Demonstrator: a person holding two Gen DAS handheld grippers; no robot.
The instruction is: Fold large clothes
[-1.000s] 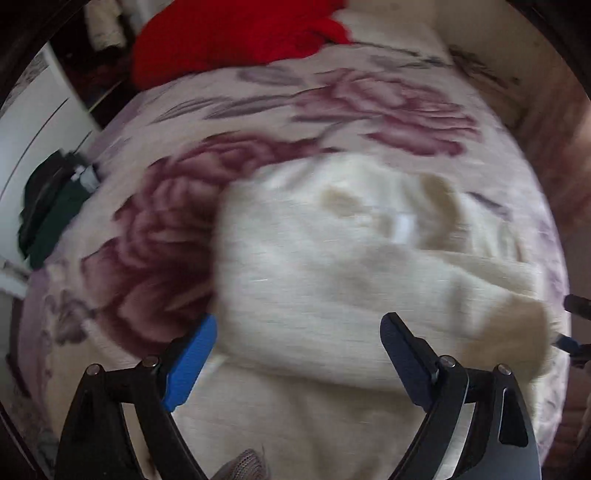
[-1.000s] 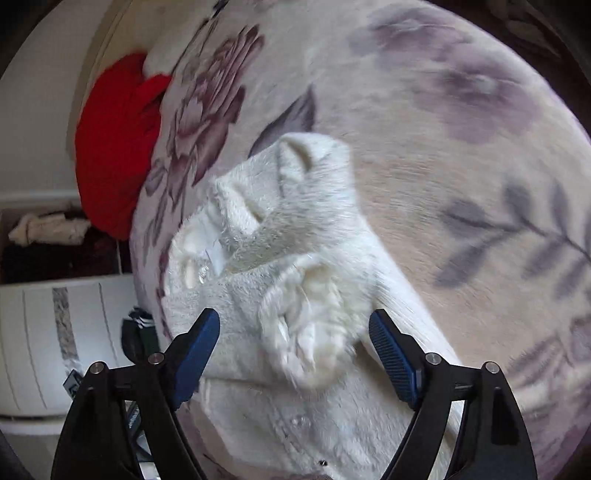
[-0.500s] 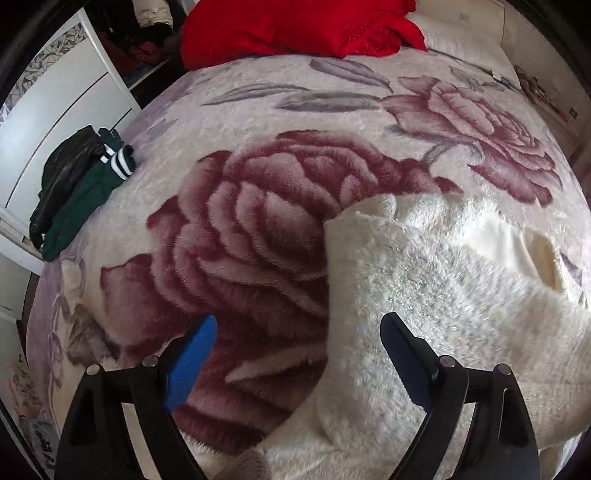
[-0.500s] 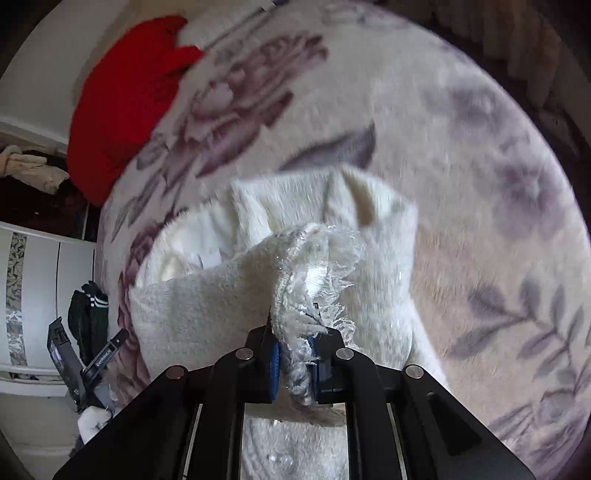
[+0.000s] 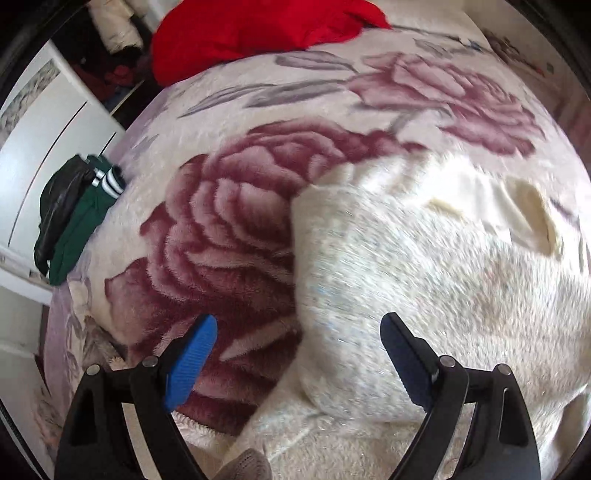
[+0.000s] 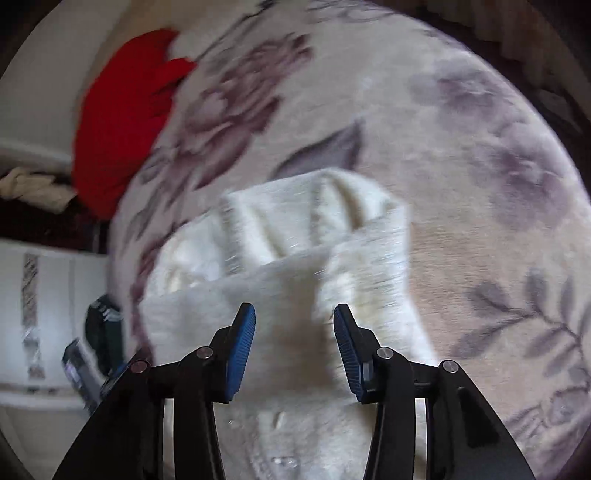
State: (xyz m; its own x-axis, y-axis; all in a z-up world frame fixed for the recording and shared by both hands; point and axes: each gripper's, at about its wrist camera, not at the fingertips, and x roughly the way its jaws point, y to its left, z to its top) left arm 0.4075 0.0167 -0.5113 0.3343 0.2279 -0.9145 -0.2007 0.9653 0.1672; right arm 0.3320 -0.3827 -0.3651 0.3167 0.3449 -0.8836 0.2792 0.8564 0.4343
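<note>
A cream fluffy garment (image 5: 424, 266) lies partly folded on a bed covered by a rose-patterned blanket (image 5: 229, 229). In the left wrist view my left gripper (image 5: 297, 356) is open and empty, hovering over the garment's left edge. In the right wrist view the garment (image 6: 303, 280) lies with a sleeve folded across it, its cuff end on the right. My right gripper (image 6: 293, 343) is open and holds nothing, just above the sleeve. This view is blurred by motion.
A red cloth (image 5: 258, 29) lies at the head of the bed, also in the right wrist view (image 6: 122, 122). Dark green and black clothes (image 5: 74, 214) hang at the bed's left edge by a white cabinet (image 5: 44, 122).
My right gripper shut on the sleeve cuff half a second ago and has now opened and let it go onto the garment. My left gripper stayed open and shifted slightly.
</note>
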